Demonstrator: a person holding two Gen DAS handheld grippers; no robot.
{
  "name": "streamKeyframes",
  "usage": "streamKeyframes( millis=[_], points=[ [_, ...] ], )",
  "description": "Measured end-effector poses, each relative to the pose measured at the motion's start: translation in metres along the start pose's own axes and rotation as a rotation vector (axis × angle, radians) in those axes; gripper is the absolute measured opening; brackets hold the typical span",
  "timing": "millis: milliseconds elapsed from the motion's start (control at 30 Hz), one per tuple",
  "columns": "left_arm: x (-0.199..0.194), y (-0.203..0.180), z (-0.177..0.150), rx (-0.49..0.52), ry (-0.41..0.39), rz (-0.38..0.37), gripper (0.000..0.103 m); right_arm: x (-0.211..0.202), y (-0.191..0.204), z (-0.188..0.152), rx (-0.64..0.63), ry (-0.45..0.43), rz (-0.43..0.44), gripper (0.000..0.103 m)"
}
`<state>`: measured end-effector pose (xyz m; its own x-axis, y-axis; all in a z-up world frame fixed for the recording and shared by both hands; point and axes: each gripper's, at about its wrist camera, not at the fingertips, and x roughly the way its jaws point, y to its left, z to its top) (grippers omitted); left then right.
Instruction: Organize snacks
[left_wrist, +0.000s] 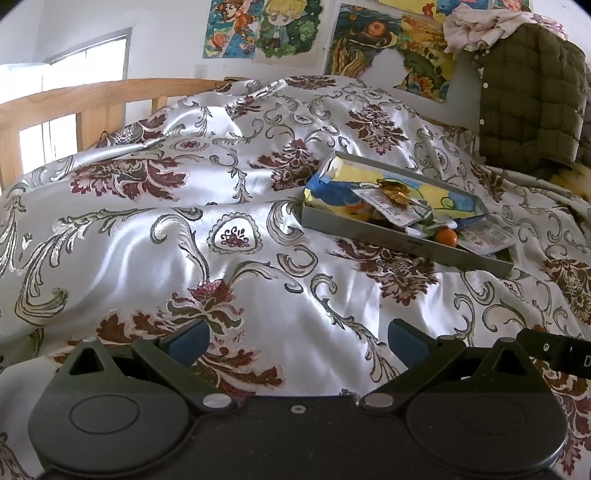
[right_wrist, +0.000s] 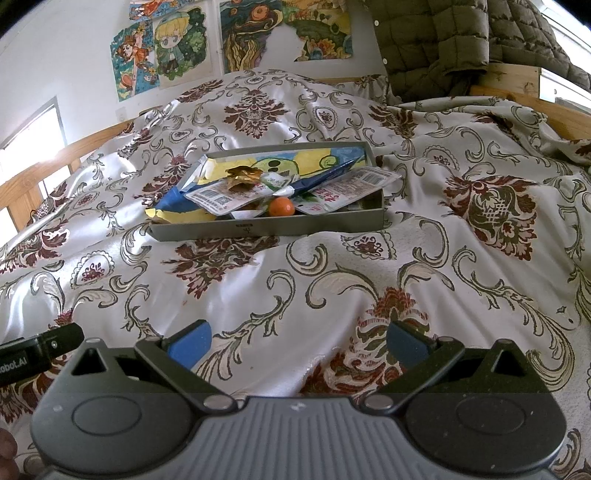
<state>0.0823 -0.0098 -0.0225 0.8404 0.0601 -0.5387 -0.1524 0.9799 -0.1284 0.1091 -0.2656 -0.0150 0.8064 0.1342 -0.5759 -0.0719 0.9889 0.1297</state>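
A shallow grey box (left_wrist: 369, 227) (right_wrist: 314, 225) lies on the bed and holds the snacks: a blue and yellow bag (left_wrist: 436, 194) (right_wrist: 184, 206), white packets (left_wrist: 484, 238) (right_wrist: 347, 188), a gold wrapper (left_wrist: 393, 190) (right_wrist: 243, 175) and a small orange ball (left_wrist: 446, 236) (right_wrist: 281, 206). My left gripper (left_wrist: 297, 341) is open and empty, low over the bedspread, with the box ahead to its right. My right gripper (right_wrist: 297, 343) is open and empty, with the box straight ahead and well apart.
A satin floral bedspread (left_wrist: 184, 229) (right_wrist: 406, 258) covers the bed in folds. A wooden bed rail (left_wrist: 74, 107) (right_wrist: 37, 177) runs along the left. A green quilted jacket (left_wrist: 532, 103) (right_wrist: 436, 40) hangs at the back right. Posters (left_wrist: 266, 26) (right_wrist: 166, 48) cover the wall.
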Motion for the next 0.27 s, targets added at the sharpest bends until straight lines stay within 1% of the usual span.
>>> streamKeyframes(
  millis=[267],
  points=[
    [-0.0004, -0.0004, 0.0000, 0.014, 0.000, 0.001, 0.102, 0.0004, 0.0001, -0.0006, 0.000, 0.001, 0.000, 0.103]
  ],
)
